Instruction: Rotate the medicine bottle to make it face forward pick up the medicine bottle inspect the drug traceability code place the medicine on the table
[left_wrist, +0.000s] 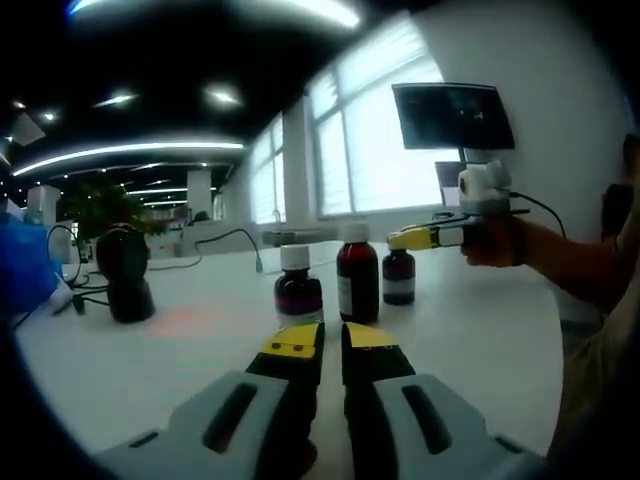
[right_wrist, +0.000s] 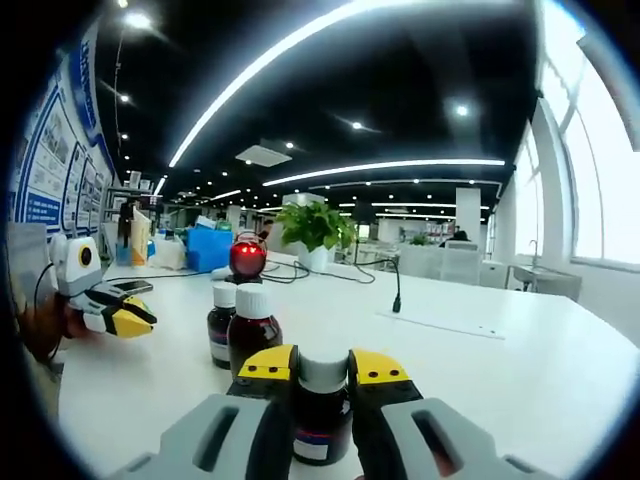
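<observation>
The right gripper (right_wrist: 322, 368) has its jaws on either side of a dark white-capped bottle (right_wrist: 322, 405), standing upright on the white table (right_wrist: 480, 370); the yellow-tipped jaws flank its cap and shoulders, and whether they press it cannot be told. In the left gripper view this bottle (left_wrist: 398, 276) stands farthest right in a row of three, with the right gripper (left_wrist: 405, 239) reaching to it from the right. Two more bottles, a tall one (left_wrist: 357, 279) and a short one (left_wrist: 298, 290), stand beside it, just ahead of the left gripper (left_wrist: 331, 339), whose jaws are nearly together, holding nothing. A black scanner (left_wrist: 124, 272) stands well to the side.
</observation>
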